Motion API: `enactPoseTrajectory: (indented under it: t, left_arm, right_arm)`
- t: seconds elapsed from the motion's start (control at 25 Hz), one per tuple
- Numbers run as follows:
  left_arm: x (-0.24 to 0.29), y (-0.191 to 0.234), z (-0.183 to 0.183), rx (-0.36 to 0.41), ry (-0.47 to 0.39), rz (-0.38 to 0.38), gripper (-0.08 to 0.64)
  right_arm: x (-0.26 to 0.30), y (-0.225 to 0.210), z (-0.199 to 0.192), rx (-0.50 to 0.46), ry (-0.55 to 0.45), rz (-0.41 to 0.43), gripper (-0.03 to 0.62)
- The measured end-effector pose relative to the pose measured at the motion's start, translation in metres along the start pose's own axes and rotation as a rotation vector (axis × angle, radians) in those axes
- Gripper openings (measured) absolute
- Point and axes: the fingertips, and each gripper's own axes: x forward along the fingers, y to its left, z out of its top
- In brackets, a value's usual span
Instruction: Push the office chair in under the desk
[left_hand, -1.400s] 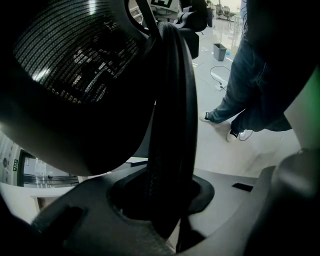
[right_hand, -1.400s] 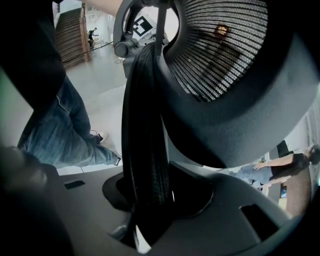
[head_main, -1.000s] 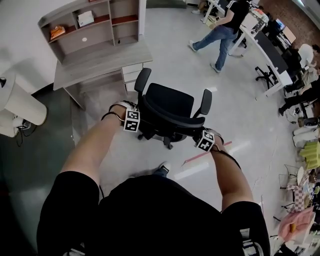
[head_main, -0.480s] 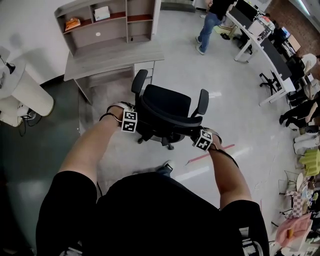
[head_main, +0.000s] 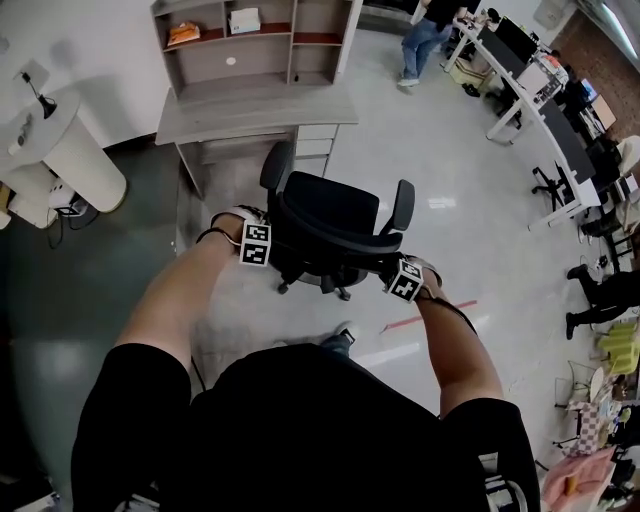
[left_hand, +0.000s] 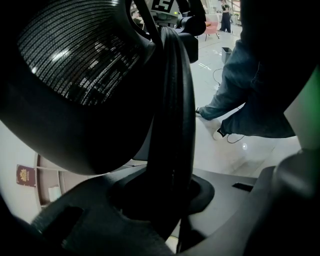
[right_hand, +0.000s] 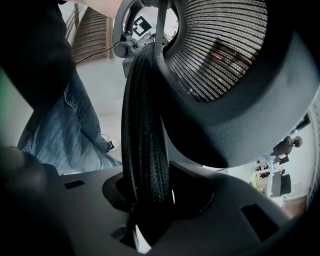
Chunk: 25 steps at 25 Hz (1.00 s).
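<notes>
Black mesh office chair (head_main: 335, 212) has its ribbed curved rim clamped by left tool (head_main: 263, 243) and right tool (head_main: 400, 277).

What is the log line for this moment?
left gripper: shut on chair | right gripper: shut on chair | chair: not yet under desk

Black short-sleeved shirt (head_main: 300, 430), blue jeans (right_hand: 65, 135); marker cubes (head_main: 256, 244) on left gripper (left_hand: 167, 200), right gripper (right_hand: 150, 200)

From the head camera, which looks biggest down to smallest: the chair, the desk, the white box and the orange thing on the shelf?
1. desk, with its shelves
2. chair, though it is nearer the camera
3. white box and orange thing: about alike, too close to rank
</notes>
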Motion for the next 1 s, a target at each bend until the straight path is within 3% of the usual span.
enactPoseTrajectory:
  t: [0.16,0.32,1.0]
  left_arm:
    - [-0.005,-0.031,-0.050,-0.034,0.011,0.006,0.097]
    - [-0.021,-0.037,-0.051,-0.072,0.020,0.002,0.097]
    - [-0.067,-0.117,-0.142,-0.255,0.075,0.015,0.097]
  right_arm:
    - [0.018,0.017,0.048,-0.039,-0.009,0.004,0.117]
    - [0.007,0.013,0.055,-0.077,-0.025,0.021,0.117]
    - [0.027,0.031,0.160,-0.271,-0.089,0.070,0.118]
